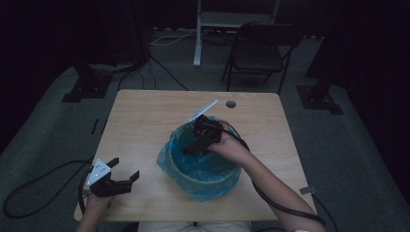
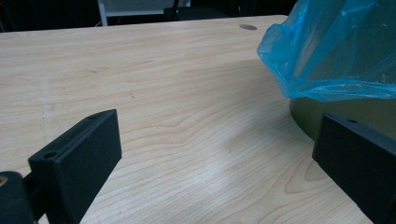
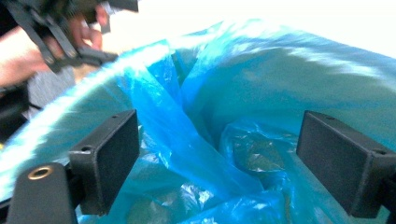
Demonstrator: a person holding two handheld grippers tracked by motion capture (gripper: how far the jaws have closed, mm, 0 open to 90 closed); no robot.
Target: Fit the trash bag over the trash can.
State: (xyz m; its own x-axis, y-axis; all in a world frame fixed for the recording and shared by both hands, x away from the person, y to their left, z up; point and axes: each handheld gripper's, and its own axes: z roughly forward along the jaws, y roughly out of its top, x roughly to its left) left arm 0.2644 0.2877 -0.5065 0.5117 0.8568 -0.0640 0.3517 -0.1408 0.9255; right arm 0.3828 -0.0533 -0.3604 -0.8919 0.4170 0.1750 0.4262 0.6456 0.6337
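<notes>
Blue plastic bag (image 1: pixel 196 166) lining a round bin (image 2: pixel 303 112) near the middle of the wooden counter (image 1: pixel 145 125), rim folded out over the bin's edge. Thin film, probably almost weightless, limp and slippery; likely to crumple, stretch or tear under a hard pinch, so best taken at a loose fold inside or at the turned-over rim, where a double layer gives the pads something to bite. Right gripper (image 1: pixel 196 140) poised over the bag's mouth, pointed down into it, jaws wide apart with nothing between them but crinkled blue film below (image 3: pixel 210 154). Left gripper (image 1: pixel 123 175) resting low at the counter's near left corner, jaws also spread and empty, well apart from the bag. Pale wood-grain counter, smooth, with a cable hole (image 1: pixel 230 104) at the far edge and a white stick-like object (image 1: pixel 203 111) just behind the bin. Dim room, grey carpeted floor, folding chair (image 1: pixel 261 53) beyond the counter, cables trailing across the floor.
</notes>
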